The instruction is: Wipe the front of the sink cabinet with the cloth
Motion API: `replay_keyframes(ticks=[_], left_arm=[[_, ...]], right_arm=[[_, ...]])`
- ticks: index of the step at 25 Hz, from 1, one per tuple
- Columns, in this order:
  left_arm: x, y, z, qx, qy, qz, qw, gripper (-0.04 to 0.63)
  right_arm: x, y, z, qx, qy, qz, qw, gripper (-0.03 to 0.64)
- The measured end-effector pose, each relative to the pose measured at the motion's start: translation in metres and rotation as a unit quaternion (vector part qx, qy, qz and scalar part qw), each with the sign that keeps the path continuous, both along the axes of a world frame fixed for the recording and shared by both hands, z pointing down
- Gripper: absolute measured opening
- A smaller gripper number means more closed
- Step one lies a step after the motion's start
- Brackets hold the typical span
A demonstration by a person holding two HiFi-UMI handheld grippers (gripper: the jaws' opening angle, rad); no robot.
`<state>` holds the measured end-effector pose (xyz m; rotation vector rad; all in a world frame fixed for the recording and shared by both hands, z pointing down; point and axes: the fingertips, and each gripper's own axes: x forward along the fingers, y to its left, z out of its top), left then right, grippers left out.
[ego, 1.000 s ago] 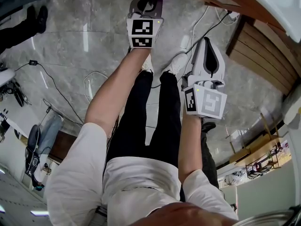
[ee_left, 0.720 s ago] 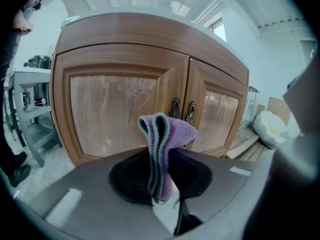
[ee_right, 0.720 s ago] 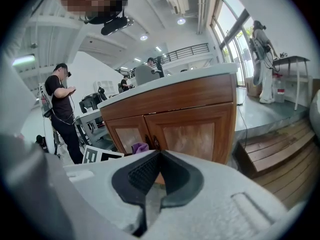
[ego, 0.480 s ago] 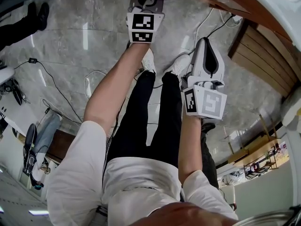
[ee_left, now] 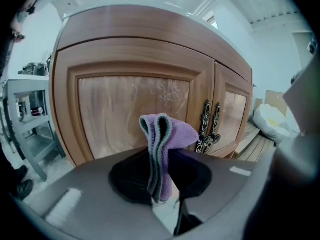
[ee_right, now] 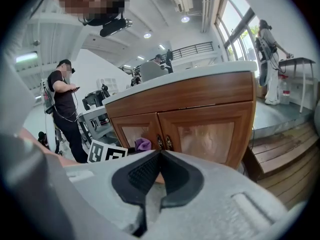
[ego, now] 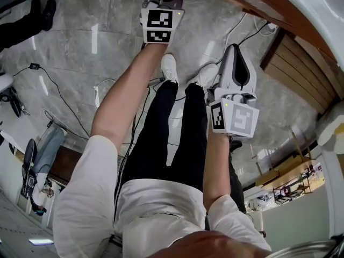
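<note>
My L gripper (ee_left: 161,164) is pinched tight on the purple cloth (ee_left: 168,133), close to the sink cabinet (ee_left: 134,103), by its left door. R gripper (ee_right: 160,156): jaws together, nothing btwn them, farther from the cabinet.

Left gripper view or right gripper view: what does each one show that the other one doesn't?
Only the left gripper view shows the left gripper pinching the folded purple cloth up close, plus a white bundle. Only the right gripper view shows the right gripper shut and empty, a person in black, and the marker cube on the left gripper. Both show the wooden cabinet doors, their dark handles and the cloth.
</note>
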<state>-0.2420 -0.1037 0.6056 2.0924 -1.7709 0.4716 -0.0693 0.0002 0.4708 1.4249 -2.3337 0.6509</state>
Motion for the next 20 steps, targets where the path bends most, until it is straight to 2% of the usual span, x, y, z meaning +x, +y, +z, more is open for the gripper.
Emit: replay_keyframes(ticks=[11, 20], left_arm=[[-0.034, 0.001, 0.002, 0.003, 0.013, -0.026, 0.9996, 0.075], [-0.050, 0.001, 0.000, 0.000, 0.014, -0.029, 0.9995, 0.075]], right_arm=[[-0.032, -0.004, 0.005, -0.008, -0.014, -0.010, 1.000, -0.003], [-0.048, -0.006, 0.004, -0.011, -0.022, -0.016, 1.000, -0.003]])
